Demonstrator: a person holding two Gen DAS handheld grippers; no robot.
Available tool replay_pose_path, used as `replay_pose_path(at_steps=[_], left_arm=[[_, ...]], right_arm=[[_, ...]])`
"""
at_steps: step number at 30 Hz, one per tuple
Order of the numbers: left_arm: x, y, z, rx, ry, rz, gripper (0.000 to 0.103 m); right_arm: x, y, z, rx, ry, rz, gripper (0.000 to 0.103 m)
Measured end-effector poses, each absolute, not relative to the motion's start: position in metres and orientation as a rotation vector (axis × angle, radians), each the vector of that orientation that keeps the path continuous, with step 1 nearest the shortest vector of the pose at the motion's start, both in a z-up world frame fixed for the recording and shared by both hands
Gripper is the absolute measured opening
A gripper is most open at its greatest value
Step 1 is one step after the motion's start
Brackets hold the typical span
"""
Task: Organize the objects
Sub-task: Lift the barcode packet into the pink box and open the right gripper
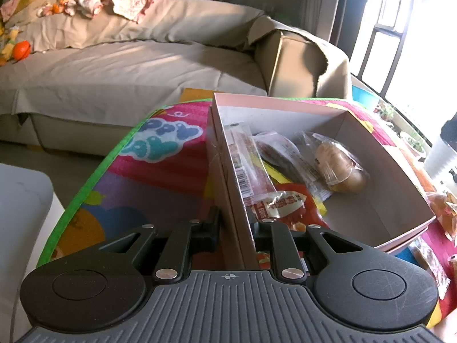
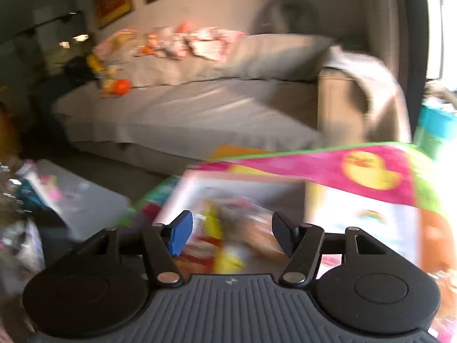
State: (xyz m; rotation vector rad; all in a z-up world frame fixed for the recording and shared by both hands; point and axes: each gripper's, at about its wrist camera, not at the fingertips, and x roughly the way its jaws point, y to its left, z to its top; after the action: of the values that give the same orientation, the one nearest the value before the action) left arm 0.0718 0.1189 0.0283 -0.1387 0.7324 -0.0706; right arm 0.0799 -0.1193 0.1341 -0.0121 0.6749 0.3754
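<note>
A shallow white cardboard box (image 1: 288,114) sits on a colourful play mat (image 1: 160,168). It holds several snack packets: a wrapped bun (image 1: 340,163), a red packet (image 1: 282,203) and a long barcode packet (image 1: 245,163). My left gripper (image 1: 234,223) is shut on the box's near left wall, one finger outside, one inside. In the blurred right wrist view my right gripper (image 2: 231,234) is open and empty, above the same box (image 2: 237,200) and its snacks.
A beige sofa (image 1: 120,65) with clothes and an orange toy (image 1: 21,50) stands behind the mat. More snack packets (image 1: 442,208) lie on the mat to the right of the box. A white surface (image 1: 20,200) stands at the left. A bright window is at the right.
</note>
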Motion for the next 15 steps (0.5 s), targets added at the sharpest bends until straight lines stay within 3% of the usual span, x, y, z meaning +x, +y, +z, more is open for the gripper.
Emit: replay_pose_path(at_steps=[15], left_arm=[[0.072, 0.118, 0.028, -0.144, 0.738, -0.063, 0.019]], right_arm=[[0.003, -0.225, 0.054, -0.083, 0.864, 0.045, 0.079]])
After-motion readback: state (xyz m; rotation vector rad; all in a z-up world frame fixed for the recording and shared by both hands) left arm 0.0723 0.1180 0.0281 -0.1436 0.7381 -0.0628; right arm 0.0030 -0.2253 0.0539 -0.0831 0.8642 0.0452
